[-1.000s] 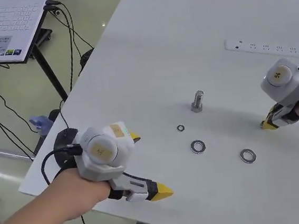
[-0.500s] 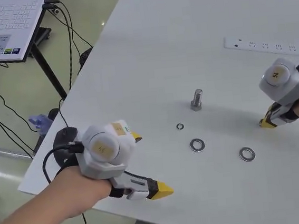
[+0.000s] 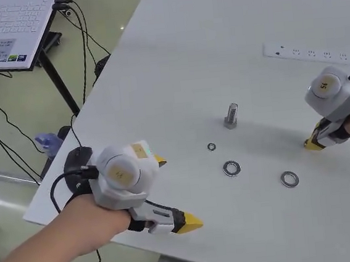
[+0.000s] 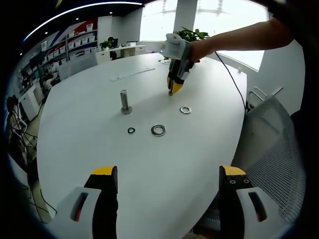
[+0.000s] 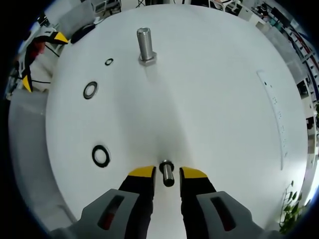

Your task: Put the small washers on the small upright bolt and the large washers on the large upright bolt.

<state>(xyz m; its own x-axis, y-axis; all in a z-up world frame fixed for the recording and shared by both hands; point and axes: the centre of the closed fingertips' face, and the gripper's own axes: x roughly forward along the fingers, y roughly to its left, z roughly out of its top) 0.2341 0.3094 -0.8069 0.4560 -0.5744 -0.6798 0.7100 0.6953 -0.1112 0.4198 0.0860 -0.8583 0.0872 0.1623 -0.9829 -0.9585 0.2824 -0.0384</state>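
Right gripper (image 5: pixel 168 171) straddles the small bolt (image 5: pixel 167 178), grip unclear; left gripper (image 4: pixel 168 170) gapes wide, empty. Washers (image 3: pixel 231 168) lie flat on the surface (image 3: pixel 216 40) between them, straight ahead of the left.

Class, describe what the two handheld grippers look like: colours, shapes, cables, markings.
Both the left gripper and the right gripper have a rounded white-grey housing bearing a round tan disc with a dark marking, dark jaws with yellow tips, and a black cable. The forearm behind the left one is unsleeved.
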